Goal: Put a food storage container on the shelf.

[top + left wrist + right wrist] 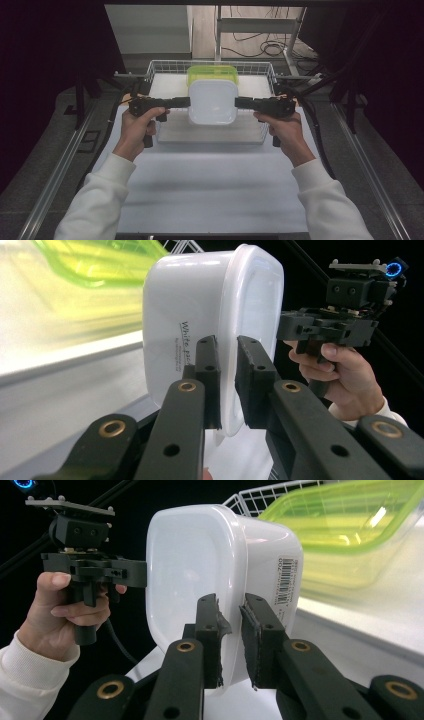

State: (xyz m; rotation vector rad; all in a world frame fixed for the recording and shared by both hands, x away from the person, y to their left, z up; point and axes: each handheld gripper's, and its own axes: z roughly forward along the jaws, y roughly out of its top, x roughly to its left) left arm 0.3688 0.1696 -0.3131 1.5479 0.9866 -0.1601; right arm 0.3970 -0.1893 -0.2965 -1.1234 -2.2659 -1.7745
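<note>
At far left, our left gripper (186,102) pinches left rim of white container (212,102), fingers (209,371) clamped on wall. Container hangs level between both grippers, above wire basket (159,66) and green-lidded box (212,73) behind. At right, our right gripper (239,103) grips opposite rim, fingers (210,630) closed on it. We judge: pick-up done, container clear of basket floor; carrying and set-down left. Basket rims close on both sides, so go straight up; white desk (210,190) in front offers open room.
</note>
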